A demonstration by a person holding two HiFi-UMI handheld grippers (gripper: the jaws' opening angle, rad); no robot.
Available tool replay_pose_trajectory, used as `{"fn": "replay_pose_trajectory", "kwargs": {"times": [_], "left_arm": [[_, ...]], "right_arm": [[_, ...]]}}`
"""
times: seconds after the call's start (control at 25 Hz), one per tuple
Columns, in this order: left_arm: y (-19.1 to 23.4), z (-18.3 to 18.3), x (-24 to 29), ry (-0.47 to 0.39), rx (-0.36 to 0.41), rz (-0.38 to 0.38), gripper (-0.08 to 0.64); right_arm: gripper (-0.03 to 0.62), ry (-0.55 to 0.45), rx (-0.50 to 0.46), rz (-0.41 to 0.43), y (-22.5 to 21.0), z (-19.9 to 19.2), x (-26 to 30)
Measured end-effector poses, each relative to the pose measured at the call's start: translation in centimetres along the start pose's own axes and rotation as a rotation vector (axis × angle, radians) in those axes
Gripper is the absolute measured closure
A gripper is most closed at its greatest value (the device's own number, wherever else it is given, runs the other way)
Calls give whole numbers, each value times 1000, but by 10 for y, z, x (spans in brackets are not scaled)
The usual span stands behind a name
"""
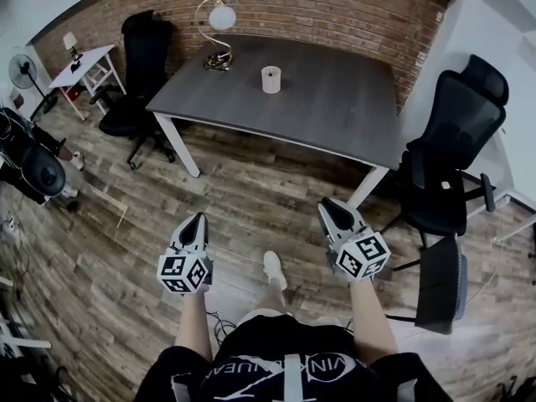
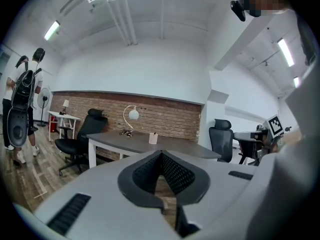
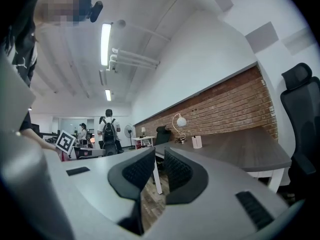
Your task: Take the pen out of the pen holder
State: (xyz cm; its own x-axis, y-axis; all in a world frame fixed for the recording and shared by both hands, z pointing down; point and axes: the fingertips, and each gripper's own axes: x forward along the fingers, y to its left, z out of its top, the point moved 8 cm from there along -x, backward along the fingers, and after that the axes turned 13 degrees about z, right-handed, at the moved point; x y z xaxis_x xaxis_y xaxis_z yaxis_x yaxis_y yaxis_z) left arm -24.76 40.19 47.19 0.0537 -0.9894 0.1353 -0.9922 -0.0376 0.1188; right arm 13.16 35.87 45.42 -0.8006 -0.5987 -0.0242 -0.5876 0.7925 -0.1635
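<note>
Pen holder, a small pale cup, stands on the far middle part of the grey table, well apart from both your grippers, so I judge the task as not yet begun: nothing is lifted and nothing is in hand. The pen itself is too small to make out; a dark speck seems to poke above the cup's rim in the left gripper view, but you cannot rely on that. Your left gripper hangs low in front of you with its jaws pressed together at the tips and nothing between them; your right gripper is likewise closed and empty, only a thin slit showing between its pads. What is left is everything: walk up to the table, open one gripper, close it on the pen and draw it up out of the cup. Bare wooden floor lies between you and the table's near edge. A desk lamp stands just left of the cup at the far edge, so keep clear of it. One black office chair sits at the table's right end, another at its far left corner; neither blocks the near side.
</note>
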Motion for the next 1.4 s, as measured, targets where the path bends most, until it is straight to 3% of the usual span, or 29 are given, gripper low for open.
{"fn": "replay_pose_trajectory", "kwargs": {"times": [0.08, 0.16, 0.4, 0.92, 1.4], "left_arm": [[0, 1, 16, 4, -4, 7, 545], [3, 4, 33, 4, -12, 16, 545], [8, 8, 85, 13, -27, 45, 545], [11, 25, 190, 58, -19, 33, 545], [15, 34, 283, 49, -18, 19, 545]], "right_arm": [[527, 3, 15, 2, -18, 1, 10], [448, 4, 31, 14, -35, 3, 24], [407, -1, 56, 41, -86, 8, 63], [402, 7, 124, 21, -173, 17, 129], [394, 32, 118, 35, -240, 18, 190]]}}
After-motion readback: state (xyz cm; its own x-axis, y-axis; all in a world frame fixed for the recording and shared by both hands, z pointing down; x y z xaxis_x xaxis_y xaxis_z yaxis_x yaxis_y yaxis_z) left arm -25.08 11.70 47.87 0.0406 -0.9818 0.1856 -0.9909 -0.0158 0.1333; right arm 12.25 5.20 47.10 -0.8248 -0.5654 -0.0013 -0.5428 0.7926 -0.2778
